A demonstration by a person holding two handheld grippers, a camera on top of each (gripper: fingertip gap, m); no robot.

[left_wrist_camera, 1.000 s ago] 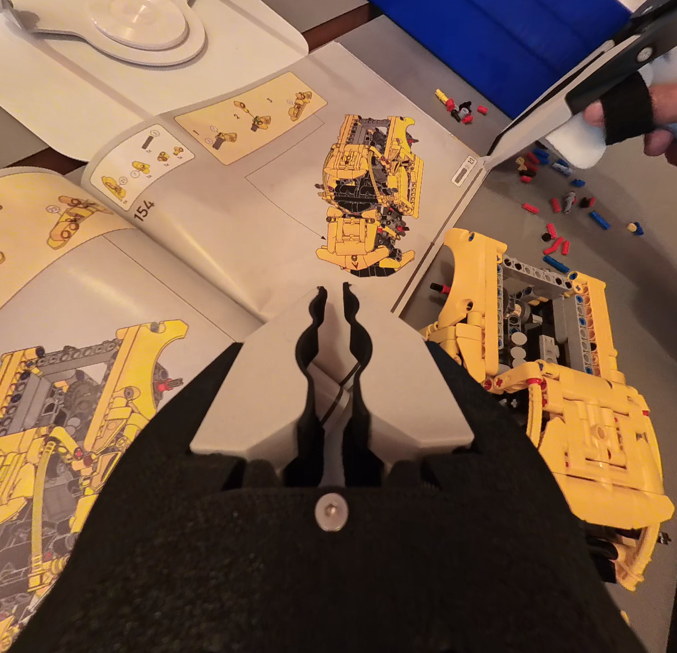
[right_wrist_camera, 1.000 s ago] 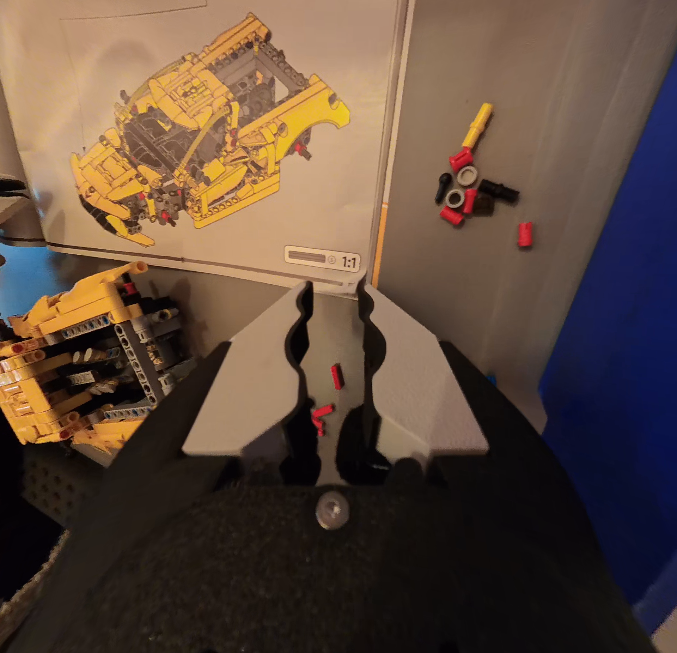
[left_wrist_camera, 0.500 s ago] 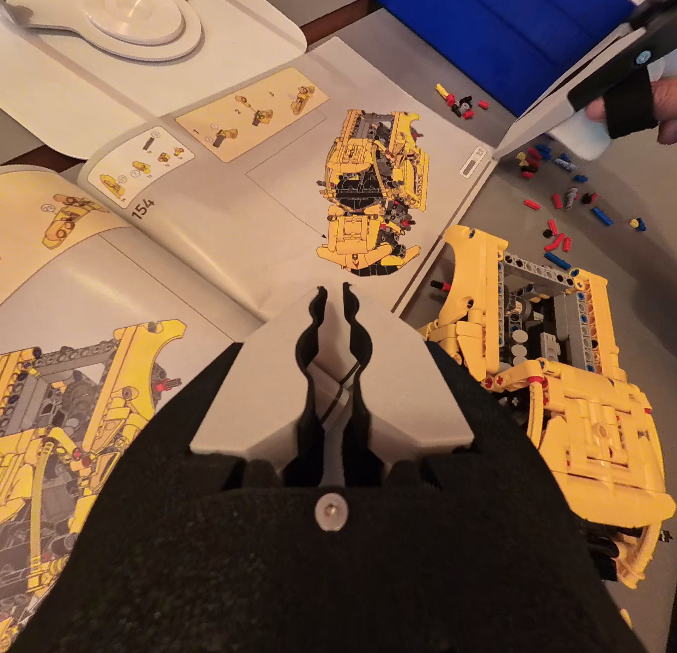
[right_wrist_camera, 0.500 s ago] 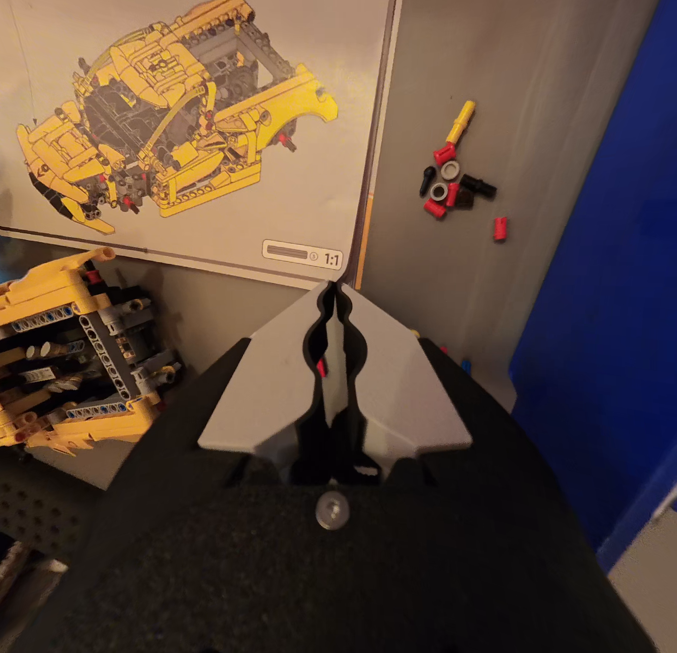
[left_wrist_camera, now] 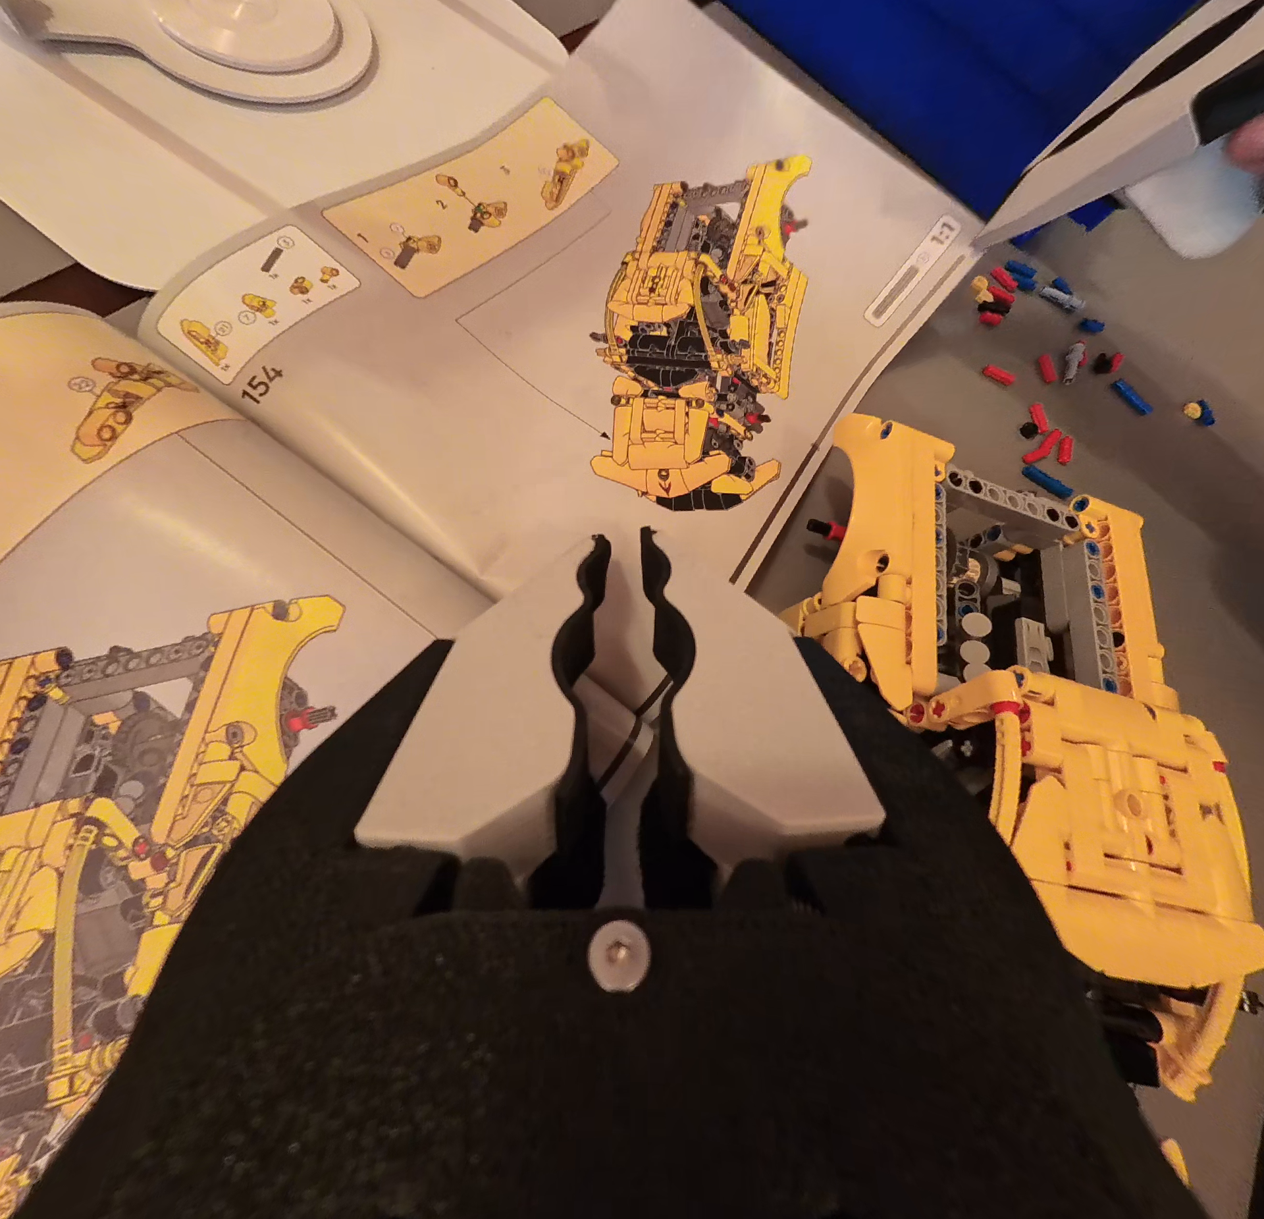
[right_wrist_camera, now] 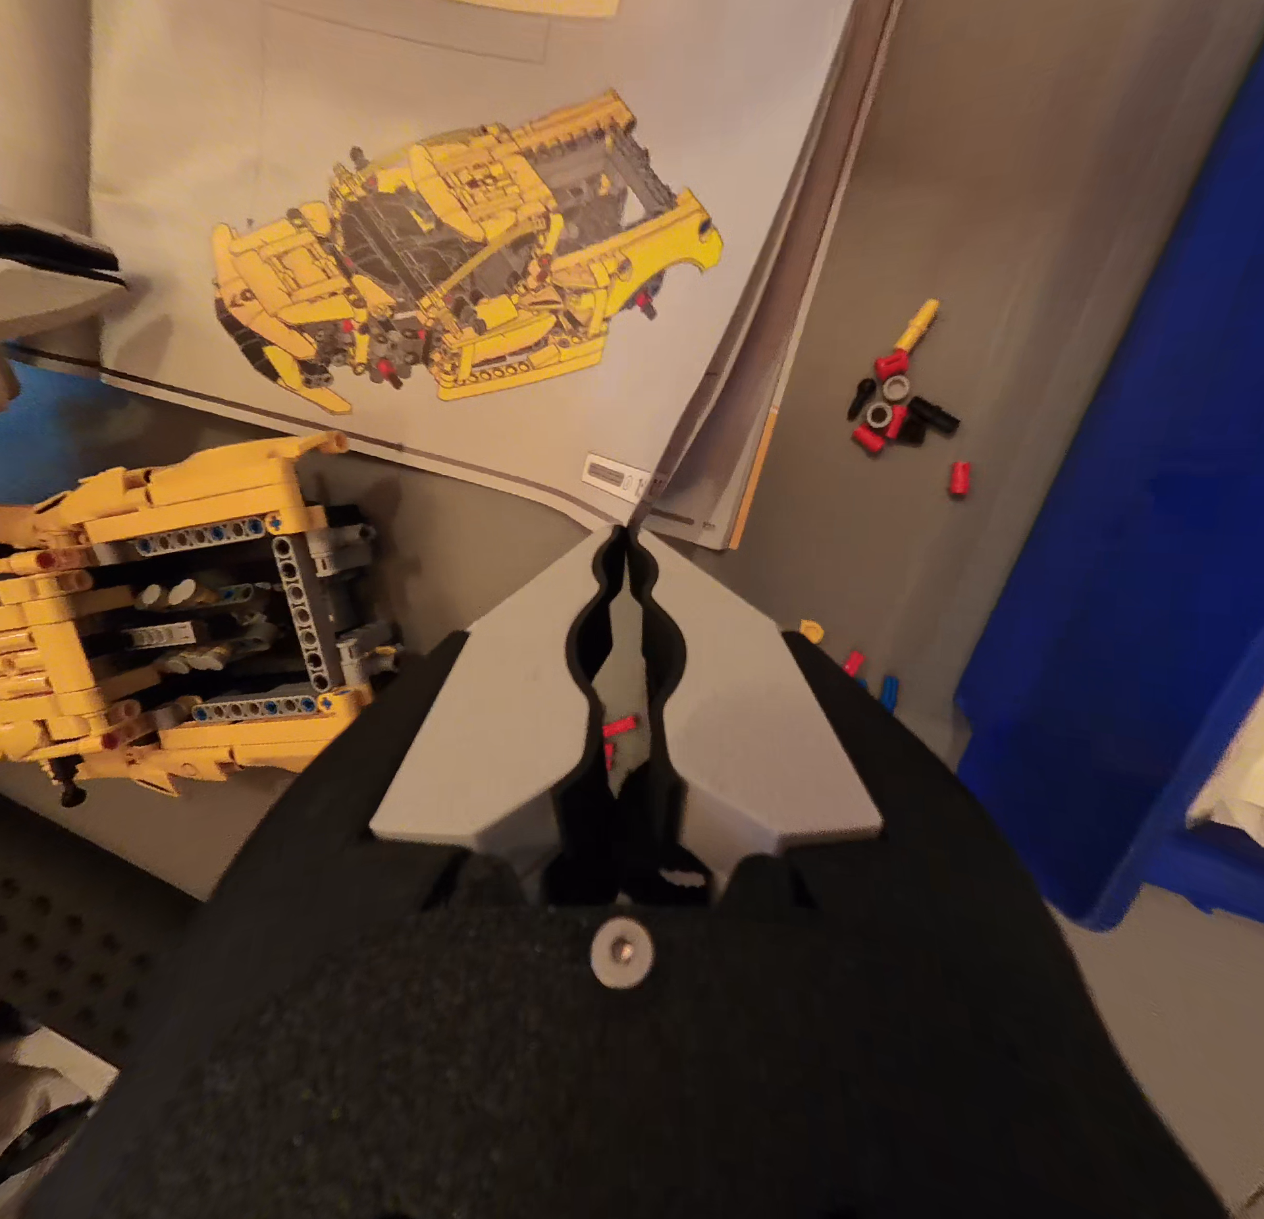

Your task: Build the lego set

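Note:
A part-built yellow Lego vehicle (left_wrist_camera: 1026, 741) lies on the grey table right of my left gripper; it also shows in the right wrist view (right_wrist_camera: 171, 570). The open instruction booklet (left_wrist_camera: 479, 365) lies beside it. My left gripper (left_wrist_camera: 621, 539) hovers over the booklet, jaws a narrow gap apart, empty. My right gripper (right_wrist_camera: 626, 536) is shut on the booklet's (right_wrist_camera: 410, 125) lower right page corner, and the page curves up off the stack. It also shows at the top right of the left wrist view (left_wrist_camera: 992, 235).
Loose red, blue and black pins (left_wrist_camera: 1053, 379) lie beyond the vehicle, and a small cluster (right_wrist_camera: 896, 399) right of the booklet. A blue bin (right_wrist_camera: 1128, 502) stands at the right. A white flat stand (left_wrist_camera: 239, 30) lies beyond the booklet. The left gripper's tips are roughly 20 centimetres from the right gripper's.
My right gripper closed from open onto the page corner and the page has lifted. My left gripper has stayed nearly still over the booklet.

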